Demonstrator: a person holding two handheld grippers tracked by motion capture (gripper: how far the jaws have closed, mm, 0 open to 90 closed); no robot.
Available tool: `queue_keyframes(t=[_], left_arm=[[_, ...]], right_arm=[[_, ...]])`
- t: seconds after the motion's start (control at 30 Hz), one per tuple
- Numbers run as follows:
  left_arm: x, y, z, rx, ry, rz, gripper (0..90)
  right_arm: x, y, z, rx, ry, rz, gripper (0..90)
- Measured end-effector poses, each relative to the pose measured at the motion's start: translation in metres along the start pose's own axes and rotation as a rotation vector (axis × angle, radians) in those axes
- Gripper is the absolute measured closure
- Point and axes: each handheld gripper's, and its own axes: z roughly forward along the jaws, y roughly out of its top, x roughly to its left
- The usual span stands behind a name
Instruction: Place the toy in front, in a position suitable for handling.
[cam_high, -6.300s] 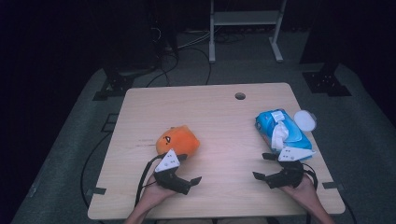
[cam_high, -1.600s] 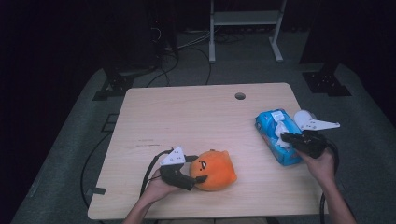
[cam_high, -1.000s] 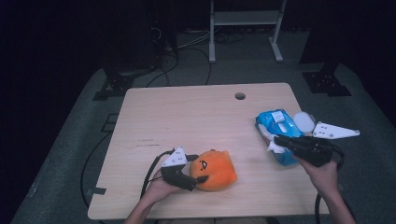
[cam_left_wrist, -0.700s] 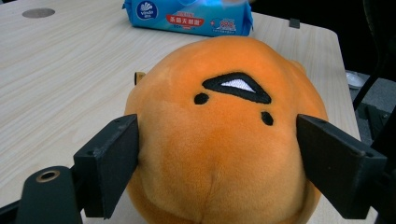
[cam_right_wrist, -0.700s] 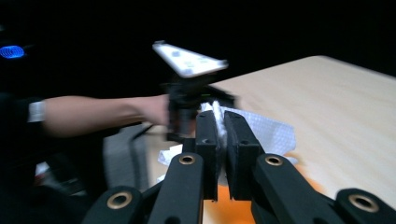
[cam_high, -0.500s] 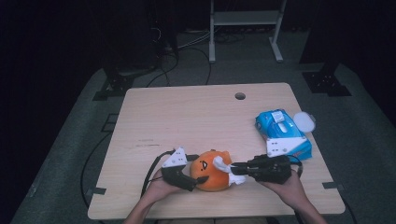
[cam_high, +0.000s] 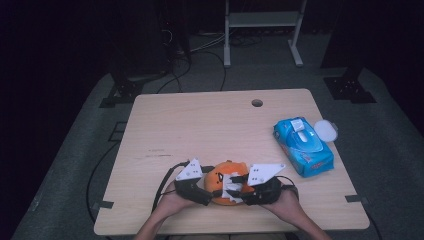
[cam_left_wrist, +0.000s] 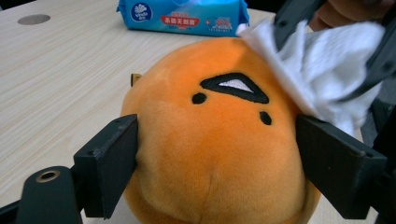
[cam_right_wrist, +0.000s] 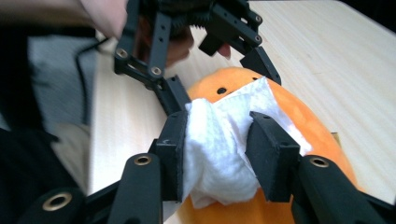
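A: High view first: the pale wooden table (cam_high: 200, 130) is the biggest thing, then the blue plastic pack of wet wipes (cam_high: 303, 146) at its right side with a round white lid (cam_high: 326, 130) just beside it. What has changed?

B: The right gripper (cam_high: 244, 192) was over at that pack a second ago. Now it has come across to the near edge and meets the left gripper (cam_high: 206, 196) around the round orange plush toy with a stitched black face (cam_high: 229, 181).

A: And it brought something?

B: Yes, a crumpled white wipe (cam_right_wrist: 224, 140). In the right gripper view its jaws are clamped on the wipe, which is pressed against the top of the toy. I judge the fetching is done and the wiping is starting.

A: The left one?

B: In the left gripper view its jaws stand on either side of the toy (cam_left_wrist: 219, 149), touching the plush and holding it steady.

A: Which way does the toy point?

B: In the high view the face looks left, toward the left gripper. The body is nearly a ball; any long axis seems to run left to right along the table's near edge, though only slightly.
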Motion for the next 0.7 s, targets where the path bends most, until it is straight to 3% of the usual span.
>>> queue_keyframes(t=[0.07,0.17,0.2,0.27,0.3,0.43,0.53,0.57,0.63,0.7], left_arm=[[0.0,0.0,0.0,0.01,-0.002,0.006,15.9],[0.002,-0.001,-0.001,-0.003,-0.035,-0.002,15.6],[0.002,-0.001,-0.001,-0.003,-0.035,-0.002,15.3],[0.005,0.0,-0.002,-0.008,-0.061,-0.025,14.3],[0.009,0.001,-0.004,-0.024,-0.091,-0.081,13.7],[0.011,0.001,-0.004,-0.028,-0.078,-0.079,20.9],[0.011,0.0,-0.003,-0.031,-0.075,-0.079,21.4],[0.011,0.0,-0.003,-0.03,-0.073,-0.075,21.4],[0.009,0.001,-0.001,-0.035,-0.066,-0.067,20.9],[0.009,0.002,0.002,-0.038,-0.059,-0.067,20.4]], right_arm=[[0.002,-0.002,0.006,0.006,-0.03,-0.039,58.3],[-0.004,-0.008,0.005,-0.011,-0.026,0.004,71.8],[-0.004,-0.008,0.005,-0.011,-0.026,0.004,71.8],[-0.008,-0.009,0.003,-0.003,-0.009,0.031,77.6],[-0.011,-0.01,0.0,-0.001,0.001,0.049,79.5],[-0.022,-0.016,-0.014,-0.005,-0.011,0.099,81.6],[-0.03,-0.027,-0.024,0.002,-0.034,0.133,81.7],[-0.03,-0.027,-0.024,0.002,-0.034,0.133,81.7],[-0.033,-0.037,-0.028,-0.007,-0.027,0.181,81.8],[-0.032,-0.035,-0.027,-0.019,-0.024,0.187,81.9]])
